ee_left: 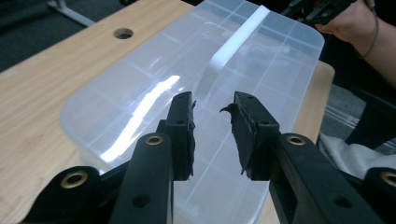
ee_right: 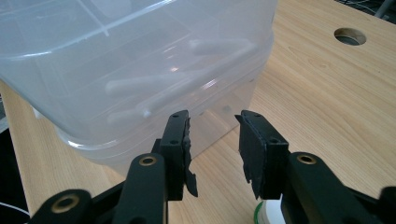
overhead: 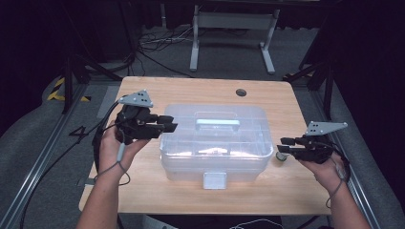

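A clear plastic storage box point(overhead: 215, 143) with a pale handle point(overhead: 217, 123) on its lid and a white front latch point(overhead: 214, 180) stands in the middle of the wooden table point(overhead: 143, 191). My left gripper point(overhead: 174, 127) hovers at the box's left end, just over the lid's edge; in the left gripper view point(ee_left: 212, 114) its jaws stand apart above the lid point(ee_left: 187, 84) with nothing between them. My right gripper point(overhead: 281, 146) is held level beside the box's right end, open and empty; the right gripper view point(ee_right: 214, 122) looks at the box's corner point(ee_right: 140, 93).
A small white and green round object point(overhead: 281, 157) lies on the table under my right gripper, also at the bottom of the right gripper view point(ee_right: 268, 215). A cable hole point(overhead: 241, 92) sits near the table's far edge. Cables and a desk frame point(overhead: 234, 28) lie on the floor beyond.
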Action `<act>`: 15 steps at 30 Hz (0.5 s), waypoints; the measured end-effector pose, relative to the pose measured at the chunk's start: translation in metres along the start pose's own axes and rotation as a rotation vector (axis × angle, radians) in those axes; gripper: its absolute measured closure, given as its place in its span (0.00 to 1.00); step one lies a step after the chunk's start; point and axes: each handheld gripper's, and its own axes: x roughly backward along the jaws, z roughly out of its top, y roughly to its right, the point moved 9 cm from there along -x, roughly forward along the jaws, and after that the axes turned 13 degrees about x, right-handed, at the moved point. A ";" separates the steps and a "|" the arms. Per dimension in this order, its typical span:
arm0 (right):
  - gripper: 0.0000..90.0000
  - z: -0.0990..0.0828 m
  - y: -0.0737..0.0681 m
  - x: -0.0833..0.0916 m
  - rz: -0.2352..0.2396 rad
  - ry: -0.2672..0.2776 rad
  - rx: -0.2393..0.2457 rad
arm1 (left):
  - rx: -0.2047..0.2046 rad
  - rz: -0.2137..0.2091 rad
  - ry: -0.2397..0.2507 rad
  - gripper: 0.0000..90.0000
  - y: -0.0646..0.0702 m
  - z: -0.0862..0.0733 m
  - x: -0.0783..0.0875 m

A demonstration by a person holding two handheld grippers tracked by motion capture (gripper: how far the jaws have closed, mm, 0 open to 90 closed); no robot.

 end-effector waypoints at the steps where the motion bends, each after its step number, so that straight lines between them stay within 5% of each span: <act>1: 0.71 0.000 -0.001 0.000 0.001 -0.001 0.000 | -0.002 -0.002 -0.007 0.80 0.000 0.001 -0.004; 7: 0.70 0.000 -0.002 0.001 0.005 0.000 0.000 | -0.066 0.024 -0.049 0.84 0.008 0.007 -0.025; 15: 0.70 0.000 -0.005 0.000 0.013 -0.001 0.007 | -0.068 0.047 -0.065 0.84 0.012 0.008 -0.043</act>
